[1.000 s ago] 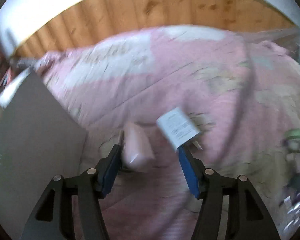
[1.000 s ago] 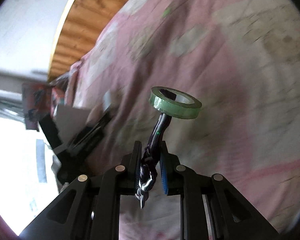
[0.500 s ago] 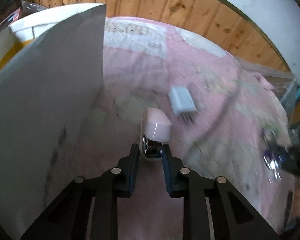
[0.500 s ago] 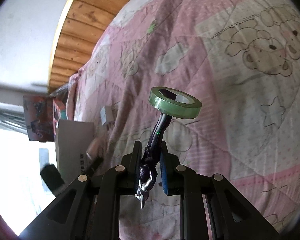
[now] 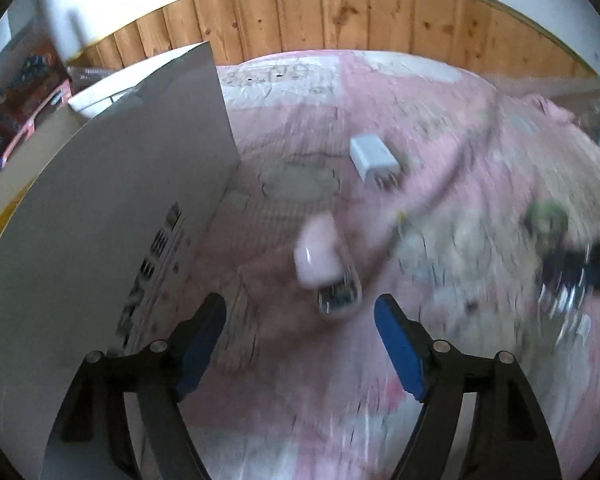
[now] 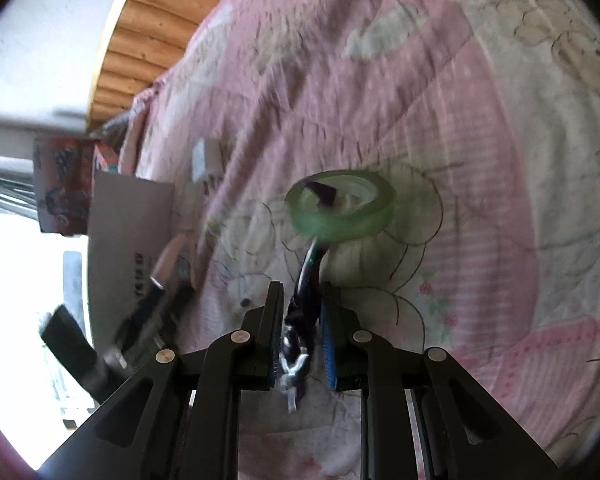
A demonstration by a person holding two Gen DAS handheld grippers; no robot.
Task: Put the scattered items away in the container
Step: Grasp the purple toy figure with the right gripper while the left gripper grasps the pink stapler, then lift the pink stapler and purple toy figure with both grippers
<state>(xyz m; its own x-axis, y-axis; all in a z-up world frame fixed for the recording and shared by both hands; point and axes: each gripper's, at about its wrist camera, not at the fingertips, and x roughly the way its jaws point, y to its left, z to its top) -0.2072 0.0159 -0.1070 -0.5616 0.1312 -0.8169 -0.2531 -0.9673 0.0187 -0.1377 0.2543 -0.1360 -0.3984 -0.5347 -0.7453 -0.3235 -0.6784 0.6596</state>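
My left gripper [image 5: 300, 340] is open. A pink stapler [image 5: 324, 264] shows blurred just ahead of it, between the finger lines and touching neither pad. A white charger plug [image 5: 374, 156] lies further back on the pink quilt [image 5: 300, 400]. The grey-white box [image 5: 120, 220] stands close on the left, its wall facing me. My right gripper [image 6: 302, 320] is shut on a dark strap [image 6: 308, 276]. A green tape roll [image 6: 340, 204] is threaded on that strap above the quilt [image 6: 480, 160]. The right wrist view also shows the box [image 6: 128, 220] and stapler [image 6: 172, 256] at left.
A wooden headboard [image 5: 340, 12] and white wall run along the far side of the bed. Patterned boxes [image 6: 60, 184] sit beyond the container. A bright window fills the left of the right wrist view. My right gripper appears blurred at the right of the left wrist view.
Half a second ago my left gripper was shut on the pink stapler; now it is open and the stapler is loose ahead of it. The right gripper kept hold of the strap, and the tape roll swung.
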